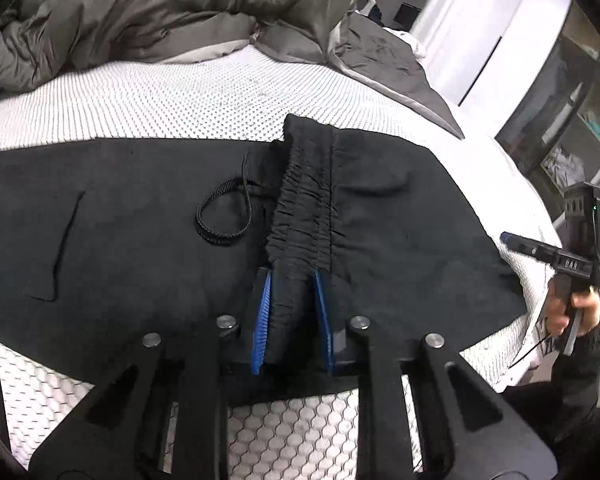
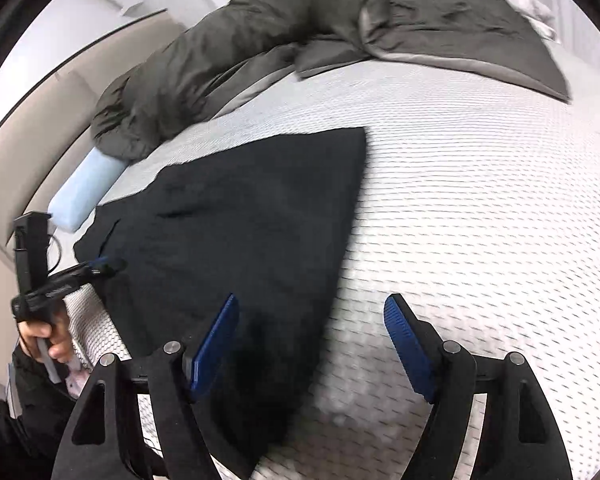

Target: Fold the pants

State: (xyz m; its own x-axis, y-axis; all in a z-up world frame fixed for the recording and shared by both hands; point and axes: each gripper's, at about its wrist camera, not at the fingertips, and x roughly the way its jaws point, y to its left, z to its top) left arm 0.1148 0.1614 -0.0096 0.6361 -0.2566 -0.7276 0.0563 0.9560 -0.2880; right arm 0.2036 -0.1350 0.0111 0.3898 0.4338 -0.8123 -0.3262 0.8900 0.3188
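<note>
my left claw (image 1: 292, 296) pinches the waistband (image 1: 304, 208) of black pants (image 1: 120, 220) on the bed (image 1: 160, 100); my right claw (image 2: 312, 340) gapes empty over the pants' edge.

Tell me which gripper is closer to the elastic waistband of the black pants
Left. The left gripper is shut on the waistband. The right gripper hangs open over the pants' other edge, away from it.

both wrist cams sit right behind their own fingers, tilted down, close over the mattress (image 1: 180, 104); both catch the black pants (image 1: 140, 220) and grey duvet (image 2: 220, 60), and each other's gripper
</note>
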